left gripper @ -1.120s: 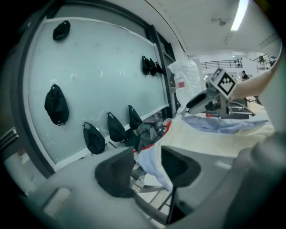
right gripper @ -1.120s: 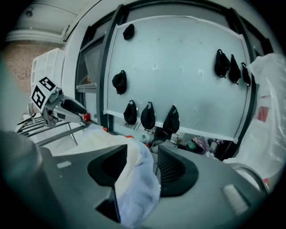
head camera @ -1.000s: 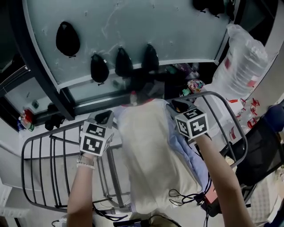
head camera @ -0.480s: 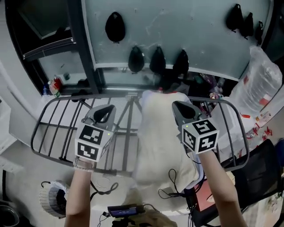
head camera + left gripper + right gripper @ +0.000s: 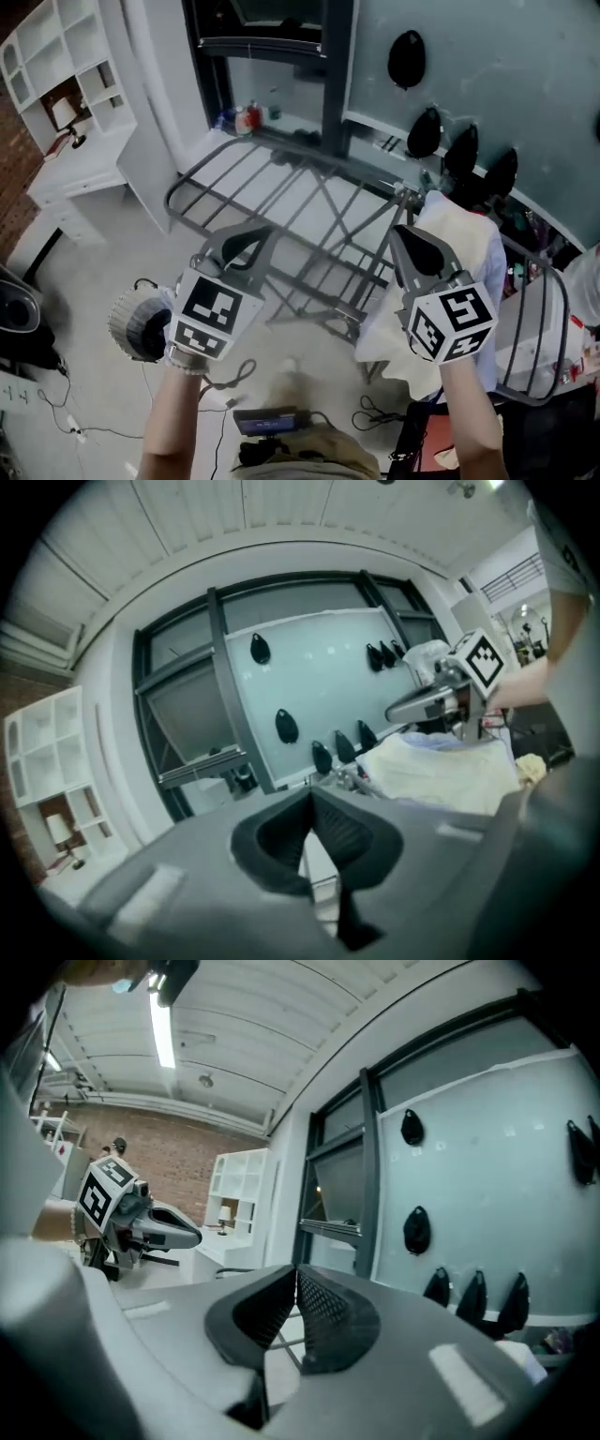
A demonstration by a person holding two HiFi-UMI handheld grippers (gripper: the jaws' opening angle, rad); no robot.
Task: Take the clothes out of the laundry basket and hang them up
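Note:
A cream garment (image 5: 457, 246) lies draped over the right end of the grey drying rack (image 5: 281, 192), with a pale blue cloth under it; it also shows in the left gripper view (image 5: 441, 771). My left gripper (image 5: 247, 242) hovers over the floor in front of the rack, jaws shut and empty (image 5: 310, 803). My right gripper (image 5: 413, 242) hangs just left of the garment, apart from it, jaws shut with nothing between them (image 5: 295, 1279). A white round basket (image 5: 138, 323) sits on the floor at the lower left.
A white shelf unit (image 5: 58, 112) stands at the far left. Behind the rack is a glass panel (image 5: 525, 66) carrying several black teardrop-shaped pieces (image 5: 406, 58). Cables (image 5: 225, 380) and a small device (image 5: 267, 422) lie on the floor near my feet.
The head view has swung left, so the rack now runs slantwise. Both grippers have come off the cream garment, which stays draped on the rack.

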